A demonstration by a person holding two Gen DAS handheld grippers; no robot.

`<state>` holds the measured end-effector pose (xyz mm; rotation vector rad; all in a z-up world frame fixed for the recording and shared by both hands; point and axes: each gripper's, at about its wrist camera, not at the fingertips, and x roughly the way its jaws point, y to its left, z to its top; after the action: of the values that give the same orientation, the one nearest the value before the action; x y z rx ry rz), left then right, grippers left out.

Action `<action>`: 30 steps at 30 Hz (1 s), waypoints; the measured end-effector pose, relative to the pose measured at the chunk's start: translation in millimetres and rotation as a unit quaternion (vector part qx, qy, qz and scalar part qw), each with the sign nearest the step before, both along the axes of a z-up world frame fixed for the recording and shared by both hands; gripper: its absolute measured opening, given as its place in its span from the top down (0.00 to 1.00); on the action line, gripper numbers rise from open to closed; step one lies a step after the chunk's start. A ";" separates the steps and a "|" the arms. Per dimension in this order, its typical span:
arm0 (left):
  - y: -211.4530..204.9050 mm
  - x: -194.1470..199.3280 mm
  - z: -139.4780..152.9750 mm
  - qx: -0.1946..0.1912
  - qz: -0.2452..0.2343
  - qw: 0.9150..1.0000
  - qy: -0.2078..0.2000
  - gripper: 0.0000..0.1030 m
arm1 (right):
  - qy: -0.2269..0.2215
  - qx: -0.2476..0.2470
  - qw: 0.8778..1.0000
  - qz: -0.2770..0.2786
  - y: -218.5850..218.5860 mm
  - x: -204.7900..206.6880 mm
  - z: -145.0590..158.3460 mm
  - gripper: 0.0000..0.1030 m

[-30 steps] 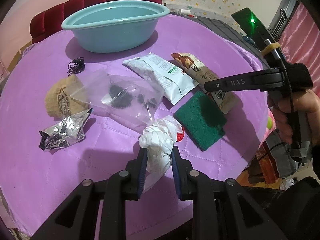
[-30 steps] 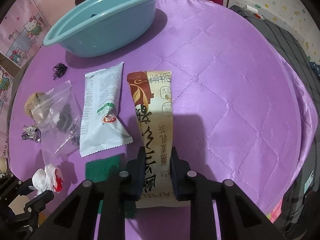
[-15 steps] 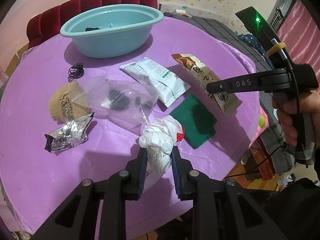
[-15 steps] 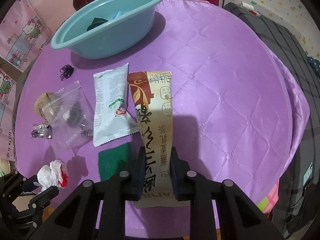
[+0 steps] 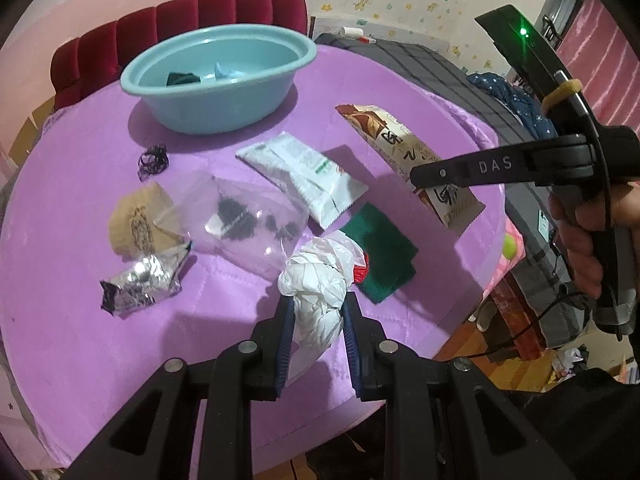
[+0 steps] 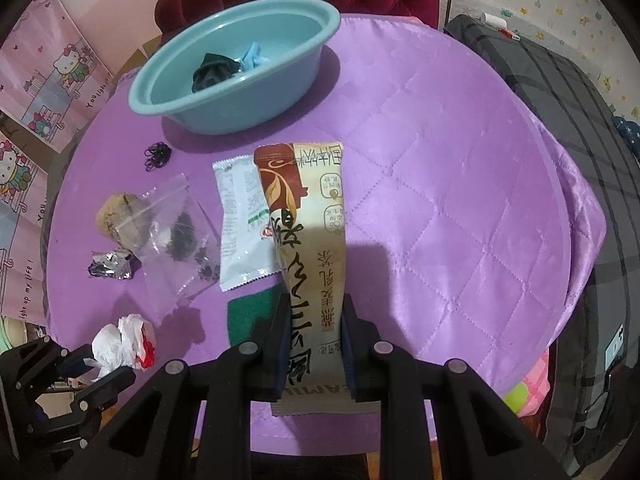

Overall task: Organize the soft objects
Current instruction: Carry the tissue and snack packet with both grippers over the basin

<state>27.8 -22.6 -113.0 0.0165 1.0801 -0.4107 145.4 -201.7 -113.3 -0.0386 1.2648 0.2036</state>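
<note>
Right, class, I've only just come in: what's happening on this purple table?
A person is tidying soft things with a gripper in each hand. The left gripper is shut on a crumpled white plastic bag, and the right gripper is shut on a long brown and cream snack packet. The blue basin already holds two items. A white packet, a green cloth, a clear bag and a foil wrapper lie on the table.

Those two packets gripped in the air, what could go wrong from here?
The crumpled white bag is pinched low by the left hand-held gripper; its loose top could slip out.

The long tea packet sticks far beyond the right hand-held gripper and might swing into the teal basin rim or sweep the white sachet.
</note>
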 end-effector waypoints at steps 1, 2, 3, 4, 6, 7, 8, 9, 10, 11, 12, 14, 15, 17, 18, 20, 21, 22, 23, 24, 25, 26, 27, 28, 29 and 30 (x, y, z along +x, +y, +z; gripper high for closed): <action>0.0 1.2 2.1 0.001 -0.001 1.000 -0.003 0.75 | -0.002 -0.001 1.000 0.001 -0.9 -0.6 2.8 0.78; -0.4 2.8 4.8 0.003 -0.001 1.000 -0.007 0.75 | -0.004 0.000 1.000 0.002 -0.6 -0.5 6.1 0.78; -0.6 4.6 7.3 0.005 -0.002 1.000 -0.012 0.75 | -0.005 0.000 1.000 0.002 0.6 0.5 7.5 0.78; -0.7 6.8 10.1 0.007 -0.002 1.000 -0.016 0.75 | -0.008 0.002 1.000 0.004 1.1 1.0 11.2 0.78; 0.0 10.9 14.5 0.008 -0.001 1.000 -0.021 0.75 | -0.013 0.003 1.000 0.006 1.0 2.0 17.9 0.78; 0.4 13.4 16.4 0.008 0.000 1.000 -0.024 0.75 | -0.015 0.004 1.000 0.007 1.9 3.1 20.7 0.78; 0.7 16.3 18.7 0.010 0.000 1.000 -0.026 0.75 | -0.018 0.005 1.000 0.008 3.1 4.8 23.8 0.78; 1.5 18.5 20.0 0.011 0.001 1.000 -0.028 0.75 | -0.021 0.006 1.000 0.009 3.7 6.1 27.6 0.78; 2.1 21.1 21.9 0.012 0.002 0.999 -0.030 0.75 | -0.023 0.007 1.000 0.010 4.2 7.1 30.4 0.78; 2.9 23.4 23.3 0.012 0.003 0.999 -0.031 0.75 | -0.027 0.008 1.000 0.012 4.8 8.7 34.7 0.78; 3.8 26.5 25.3 0.012 0.004 0.999 -0.032 0.75 | -0.029 0.009 0.999 0.013 4.7 9.7 37.2 0.78; 5.2 32.3 29.6 0.013 0.007 0.999 -0.037 0.75 | -0.034 0.012 0.999 0.017 7.4 13.8 42.7 0.78; 5.6 34.4 31.8 0.014 0.007 0.999 -0.040 0.75 | -0.037 0.013 0.999 0.019 10.0 15.4 43.7 0.78; 6.8 39.9 36.7 0.014 0.008 0.999 -0.045 0.75 | -0.043 0.014 0.999 0.024 12.8 19.0 51.0 0.78; 7.5 43.8 40.0 0.016 0.009 0.999 -0.049 0.75 | -0.047 0.015 0.998 0.026 14.5 21.2 54.3 0.78; 8.7 51.3 45.4 0.017 0.011 0.998 -0.054 0.75 | -0.053 0.017 0.998 0.030 17.0 26.0 61.2 0.78; 9.9 54.8 47.5 0.017 0.012 0.998 -0.056 0.75 | -0.055 0.020 0.998 0.031 18.6 28.9 63.7 0.78; 10.5 58.2 49.5 0.019 0.012 0.998 -0.059 0.75 | -0.057 0.022 0.998 0.032 19.3 30.7 66.4 0.78; 11.2 62.3 51.4 0.020 0.013 0.998 -0.062 0.75 | -0.059 0.024 0.997 0.033 20.4 33.4 69.0 0.78; 11.7 66.7 53.9 0.021 0.013 0.998 -0.065 0.75 | -0.061 0.025 0.997 0.035 21.7 36.6 72.1 0.78; 12.3 70.4 56.0 0.021 0.013 0.997 -0.067 0.75 | -0.064 0.024 0.997 0.037 23.2 39.9 75.1 0.78; 12.6 73.6 57.7 0.021 0.014 0.997 -0.069 0.75 | -0.065 0.023 0.997 0.039 24.7 42.9 77.5 0.78; 13.0 77.9 60.3 0.021 0.015 0.997 -0.072 0.75 | -0.067 0.023 0.997 0.040 26.6 45.6 79.2 0.78; 13.7 81.7 62.6 0.021 0.016 0.997 -0.074 0.75 | -0.068 0.025 0.997 0.042 27.7 48.3 81.5 0.78; 14.7 86.2 64.3 0.020 0.017 0.997 -0.076 0.75 | -0.068 0.026 0.996 0.044 29.6 52.6 84.0 0.78; 15.8 91.0 65.8 0.019 0.019 0.997 -0.077 0.75 | -0.069 0.027 0.996 0.045 30.7 55.4 85.2 0.78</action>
<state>118.7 -6.7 -47.2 0.0610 0.9340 -0.3497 200.9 -171.1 -28.1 -0.0618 1.1207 0.3078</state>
